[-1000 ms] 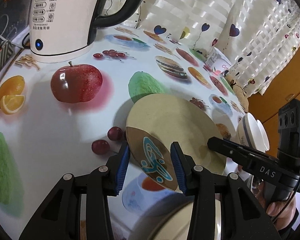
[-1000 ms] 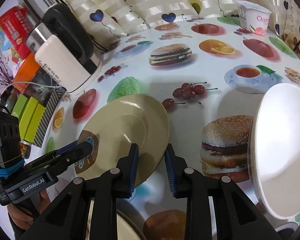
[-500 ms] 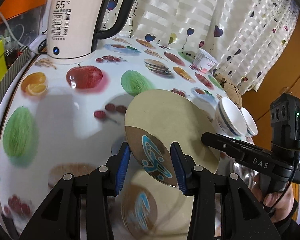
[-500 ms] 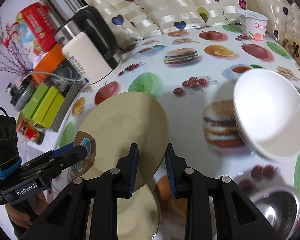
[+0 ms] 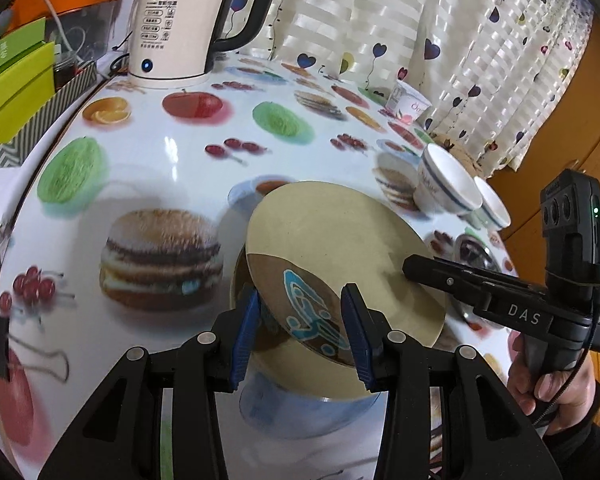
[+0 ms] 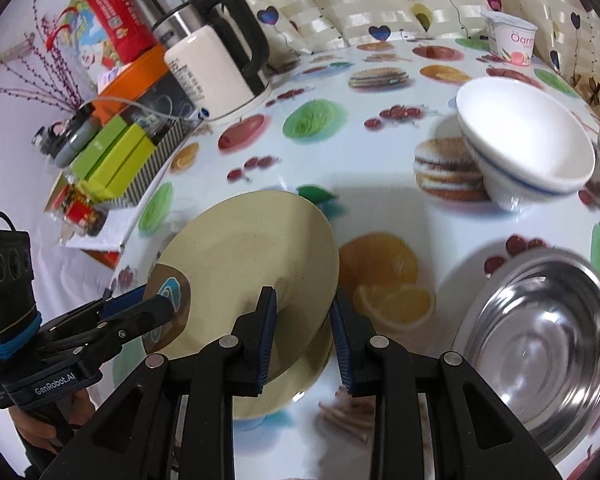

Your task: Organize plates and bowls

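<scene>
Nearest the left wrist camera, the left gripper (image 5: 300,330) grasps the brown, blue-patterned edge of a beige plate (image 5: 340,252), blue pads pressing each face. At 3 o'clock from there, the right gripper (image 5: 410,270), held by a person's hand (image 5: 548,376), clenches the opposite rim of the same plate. In the right wrist view the right gripper (image 6: 304,336) pinches the rim at centre bottom, with the left gripper (image 6: 160,304) at 9 o'clock.

The plate hangs tilted above the fruit-printed tablecloth (image 5: 140,168), directly over a second beige plate (image 6: 300,376) lying on the table, just beneath it.

The step appears to be stacking one plate on the other. To do it well, level the carried plate, centre it over the lower one, lower both hands together, and loosen both grips only once rim rests on rim.

Farther off, at 4 o'clock in the right view, sits a steel bowl (image 6: 540,352). Beyond, at 2 o'clock, stand two white bowls (image 6: 524,152). Farthest, at 11 o'clock, a white kettle (image 6: 216,76) stands well apart.
</scene>
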The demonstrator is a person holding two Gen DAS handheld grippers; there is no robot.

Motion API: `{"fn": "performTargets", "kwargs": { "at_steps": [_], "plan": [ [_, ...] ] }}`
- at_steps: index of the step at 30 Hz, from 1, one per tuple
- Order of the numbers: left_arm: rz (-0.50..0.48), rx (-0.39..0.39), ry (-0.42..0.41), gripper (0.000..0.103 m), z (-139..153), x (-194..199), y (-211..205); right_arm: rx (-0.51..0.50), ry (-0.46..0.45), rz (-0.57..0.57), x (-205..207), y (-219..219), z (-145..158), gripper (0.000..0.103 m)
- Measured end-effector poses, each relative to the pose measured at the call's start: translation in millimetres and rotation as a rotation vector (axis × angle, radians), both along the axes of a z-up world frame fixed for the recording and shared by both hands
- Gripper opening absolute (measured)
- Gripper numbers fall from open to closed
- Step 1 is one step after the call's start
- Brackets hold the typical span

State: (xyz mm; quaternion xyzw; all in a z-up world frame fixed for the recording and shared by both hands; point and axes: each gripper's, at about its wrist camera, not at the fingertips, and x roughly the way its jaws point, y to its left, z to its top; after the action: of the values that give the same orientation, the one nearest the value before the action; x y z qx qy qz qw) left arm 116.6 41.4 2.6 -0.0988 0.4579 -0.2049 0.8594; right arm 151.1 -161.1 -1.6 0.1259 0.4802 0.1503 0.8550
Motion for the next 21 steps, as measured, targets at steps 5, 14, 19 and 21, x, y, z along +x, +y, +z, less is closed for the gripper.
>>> {"fn": "performTargets", "kwargs": {
  "at_steps": [5, 14, 19, 21],
  "plan": [
    [0.011, 0.013, 0.001, 0.043, -4.7, -8.8, 1.4, -0.004, 0.011, 0.012, -5.7, 3.9, -5.6, 0.027],
    [0.020, 0.033, -0.008, 0.043, -7.6, -19.7, -0.3, -0.041, -0.002, 0.038, -10.1, 9.7, -4.5, 0.029],
    [0.029, 0.050, -0.021, 0.043, -9.8, -24.1, 0.6, -0.100, -0.025, 0.063, -13.3, 17.2, -3.5, 0.031],
    [0.033, 0.047, -0.008, 0.043, -12.8, -24.0, 1.7, -0.122, -0.034, 0.075, -15.4, 20.9, -3.4, 0.032]
  ]
}}
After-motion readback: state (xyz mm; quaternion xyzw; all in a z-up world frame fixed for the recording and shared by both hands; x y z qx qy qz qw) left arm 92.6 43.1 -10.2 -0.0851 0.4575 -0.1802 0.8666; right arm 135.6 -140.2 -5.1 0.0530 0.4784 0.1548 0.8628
